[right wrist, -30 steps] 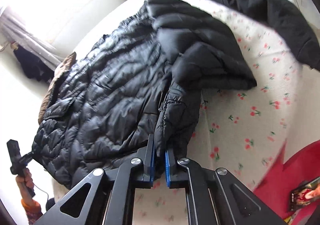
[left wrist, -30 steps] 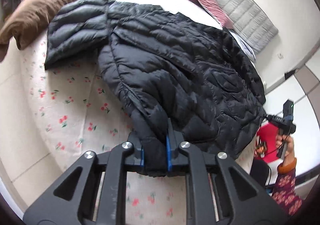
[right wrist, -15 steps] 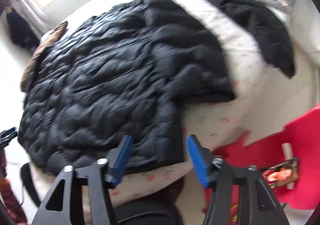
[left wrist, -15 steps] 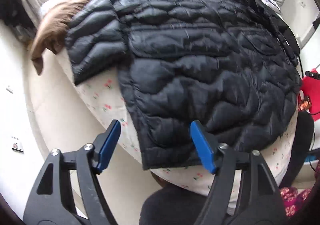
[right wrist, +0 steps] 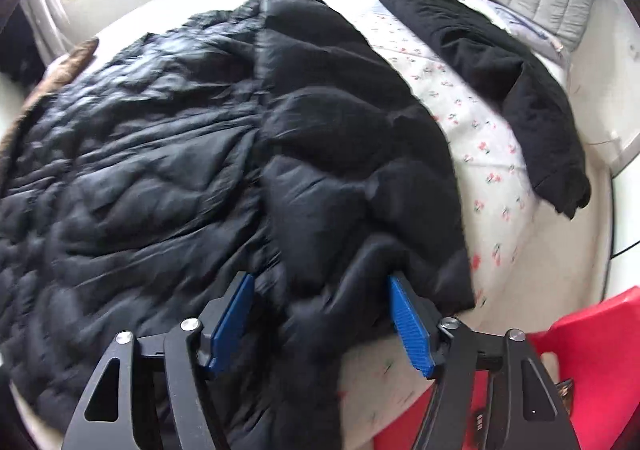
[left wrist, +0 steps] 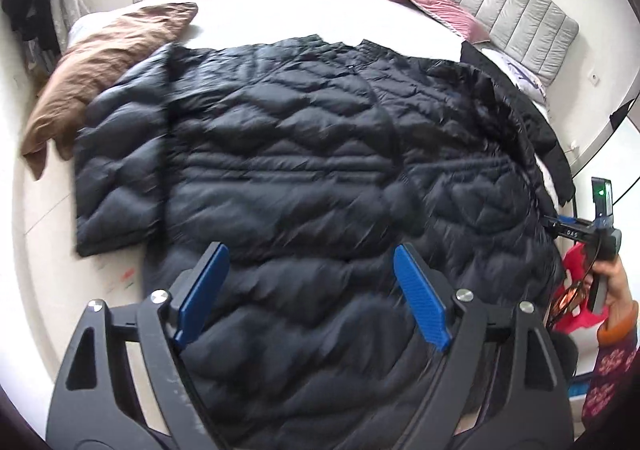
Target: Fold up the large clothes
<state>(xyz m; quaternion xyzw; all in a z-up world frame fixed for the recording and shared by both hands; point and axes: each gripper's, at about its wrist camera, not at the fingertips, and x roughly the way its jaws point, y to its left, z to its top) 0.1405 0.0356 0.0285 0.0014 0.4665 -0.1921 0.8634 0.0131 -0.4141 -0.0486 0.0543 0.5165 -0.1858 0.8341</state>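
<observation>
Both claws are gaping wide, gripping nothing: the left claw (left wrist: 310, 294) is hovering above the jacket (left wrist: 304, 170) lying spread ahead on the bed (left wrist: 280, 6), the right claw (right wrist: 320, 316) straddling its sleeve (right wrist: 352, 154), probably to fold it.

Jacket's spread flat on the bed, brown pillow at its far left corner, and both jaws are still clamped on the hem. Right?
Not quite. Both wrist views show the jaws wide open on the left gripper and right gripper, gripping nothing. The jacket is spread on the bed, brown pillow at its far left corner.
</observation>
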